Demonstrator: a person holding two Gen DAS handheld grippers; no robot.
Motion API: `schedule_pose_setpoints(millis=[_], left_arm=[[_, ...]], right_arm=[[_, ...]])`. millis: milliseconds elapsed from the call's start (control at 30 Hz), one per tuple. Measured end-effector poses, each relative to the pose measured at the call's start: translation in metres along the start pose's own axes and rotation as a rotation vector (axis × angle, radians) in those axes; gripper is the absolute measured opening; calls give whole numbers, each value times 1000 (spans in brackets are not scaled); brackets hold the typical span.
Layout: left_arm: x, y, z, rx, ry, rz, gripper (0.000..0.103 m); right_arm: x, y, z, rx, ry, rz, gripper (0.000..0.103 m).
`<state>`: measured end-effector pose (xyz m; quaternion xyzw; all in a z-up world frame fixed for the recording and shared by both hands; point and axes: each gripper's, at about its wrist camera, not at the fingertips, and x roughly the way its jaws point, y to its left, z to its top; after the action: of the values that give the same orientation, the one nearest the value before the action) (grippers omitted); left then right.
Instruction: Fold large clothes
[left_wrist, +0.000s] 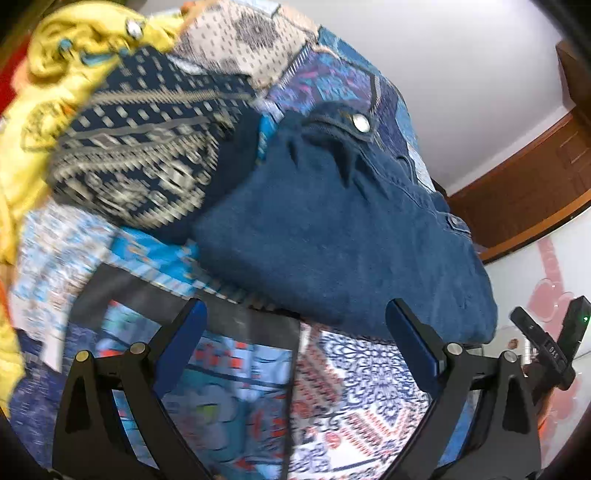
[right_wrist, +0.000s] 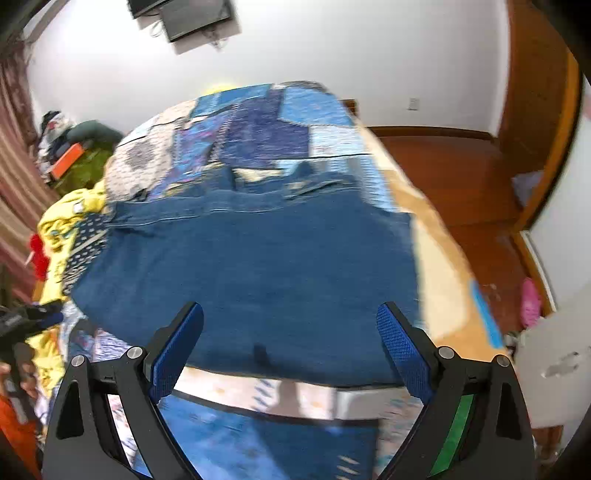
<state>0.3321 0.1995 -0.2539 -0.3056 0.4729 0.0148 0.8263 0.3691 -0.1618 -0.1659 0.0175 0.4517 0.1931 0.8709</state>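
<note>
A folded pair of dark blue jeans lies on a patchwork bedspread; its waist button points away. My left gripper is open and empty, hovering just short of the jeans' near edge. In the right wrist view the jeans spread flat across the bed, and my right gripper is open and empty above their near edge.
A navy patterned garment and a crumpled yellow garment lie left of the jeans. The other gripper shows at the right edge. Past the bed's right edge is a wooden floor, with a white wall behind.
</note>
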Motion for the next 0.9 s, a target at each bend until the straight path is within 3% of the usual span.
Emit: schedule_pose_setpoints(millis=[200, 300, 433, 600, 700, 800, 900], left_arm=[[35, -3, -1, -42, 54, -37, 98], [49, 5, 3, -109, 77, -100, 97], [55, 6, 10, -138, 12, -200, 96], [60, 4, 20, -163, -50, -265, 96], [69, 12, 29, -239, -77, -311, 95], [72, 29, 32, -368, -94, -352, 83], [68, 41, 34, -426, -135, -344, 54]], right_arm=[[41, 32, 1, -57, 57, 26, 94], [64, 40, -5, -53, 117, 56, 94], [78, 49, -12, -78, 134, 22, 97], [82, 56, -15, -115, 123, -1, 102], [84, 55, -13, -104, 128, 6, 102], [85, 56, -12, -93, 135, 4, 102], [80, 60, -14, -93, 145, 7, 102]])
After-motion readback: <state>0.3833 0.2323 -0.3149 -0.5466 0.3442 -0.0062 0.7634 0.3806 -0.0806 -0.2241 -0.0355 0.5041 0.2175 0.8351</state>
